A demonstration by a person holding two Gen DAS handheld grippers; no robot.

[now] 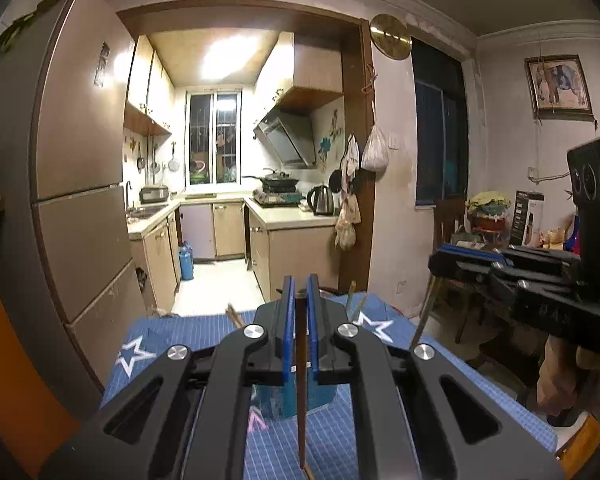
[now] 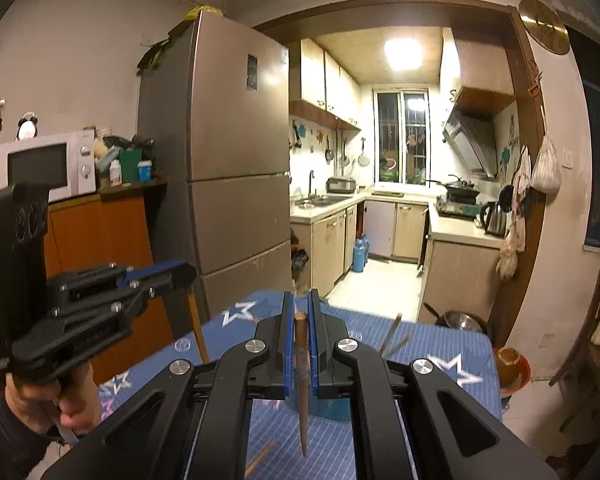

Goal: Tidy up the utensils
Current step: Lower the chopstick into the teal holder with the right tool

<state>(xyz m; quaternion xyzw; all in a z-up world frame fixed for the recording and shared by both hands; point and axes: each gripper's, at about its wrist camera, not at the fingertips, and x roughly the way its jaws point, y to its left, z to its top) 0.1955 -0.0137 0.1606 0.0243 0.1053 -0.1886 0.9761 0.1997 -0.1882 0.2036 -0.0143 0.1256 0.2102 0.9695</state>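
Both grippers are up above the blue gridded cloth with white stars that covers the table, and each one has a single chopstick pinched between its blue pads. The left gripper holds a dark brown chopstick near its upper end, the stick hanging almost straight down, slim and smooth, its lower end near the cloth. The right gripper is closed narrowly on a paler, worn-looking wooden chopstick, round and blunt at the top, tapering to a point that also hangs downward. What the next move seems to turn on is the dark blue holder standing on the cloth directly below and just beyond the fingers in both views: each stick's long axis is already close to vertical and pointing toward it, so a short lowering looks like all that is needed. The right stick appears to me the nearer to the holder's mouth, though the rim is largely hidden behind the jaws. More sticks lie loose near the far edge of the cloth, light wood, thin and likely to roll
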